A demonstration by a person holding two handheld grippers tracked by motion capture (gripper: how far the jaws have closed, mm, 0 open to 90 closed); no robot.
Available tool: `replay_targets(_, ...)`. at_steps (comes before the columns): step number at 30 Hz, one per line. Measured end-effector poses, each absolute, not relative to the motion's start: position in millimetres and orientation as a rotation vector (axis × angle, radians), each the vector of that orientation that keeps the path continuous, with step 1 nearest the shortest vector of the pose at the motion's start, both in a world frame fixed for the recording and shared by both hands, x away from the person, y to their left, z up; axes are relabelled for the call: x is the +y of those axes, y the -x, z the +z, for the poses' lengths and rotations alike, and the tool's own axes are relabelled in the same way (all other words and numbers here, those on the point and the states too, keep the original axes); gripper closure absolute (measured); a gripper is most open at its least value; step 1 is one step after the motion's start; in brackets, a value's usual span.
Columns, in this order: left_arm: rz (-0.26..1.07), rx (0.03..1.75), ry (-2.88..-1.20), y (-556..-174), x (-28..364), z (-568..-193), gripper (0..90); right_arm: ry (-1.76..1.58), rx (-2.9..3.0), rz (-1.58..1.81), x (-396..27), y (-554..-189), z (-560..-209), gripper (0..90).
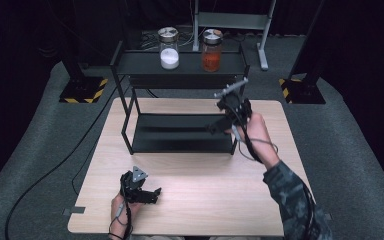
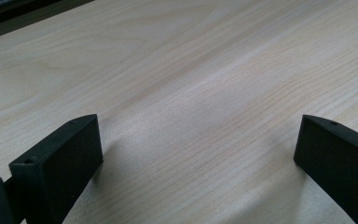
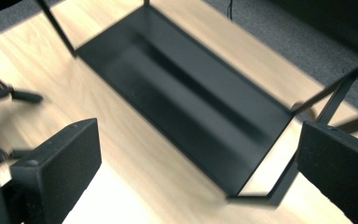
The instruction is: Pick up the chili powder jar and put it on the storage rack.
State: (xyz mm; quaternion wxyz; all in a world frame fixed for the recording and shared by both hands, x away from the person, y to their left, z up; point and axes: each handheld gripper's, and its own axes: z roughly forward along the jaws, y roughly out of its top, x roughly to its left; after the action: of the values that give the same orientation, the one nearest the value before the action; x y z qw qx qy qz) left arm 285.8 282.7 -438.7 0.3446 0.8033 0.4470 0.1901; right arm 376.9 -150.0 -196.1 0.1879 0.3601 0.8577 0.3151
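1. In the high view we locate the black metal rack (image 1: 180, 132) on the far half of the pale wooden table (image 1: 195, 200). Its long axis runs left to right across the table, parallel to the far edge. It has a thin tubular frame and two flat sheet shelves.
2. On the rack's upper shelf stand two clear jars with round metal lids: the jar of white powder (image 1: 169, 48) on the left, the jar of orange contents (image 1: 211, 50) on the right. Both are upright and well apart.
3. The right gripper (image 1: 219, 125) is held in the air at the rack's right end, above the lower shelf, its jaws pointing left and down. The left gripper (image 1: 152, 194) rests low over the near part of the table, well apart from the rack.
4. In the left gripper view we see bare, straight-grained wood between two blunt, matte black jaws that stand wide apart, with nothing between them.
5. In the right gripper view, slightly blurred, the rack's lower shelf (image 3: 186, 98) is smooth and faintly glossy, running diagonally from upper left to lower right. The jaws stand wide apart and hold nothing.
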Motion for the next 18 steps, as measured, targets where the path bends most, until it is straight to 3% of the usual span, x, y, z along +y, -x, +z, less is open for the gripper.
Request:
replay_targets(12, 0.501, 1.158, -2.087, -285, 282, -439, 0.2, -1.128, 2.39, 0.883, -201, -297, -368, 0.0)
replay_targets(18, 0.498, 1.16, -2.087, -285, 282, -439, 0.2, -1.176, 2.344, 0.883, -219, -273, -405, 0.0)
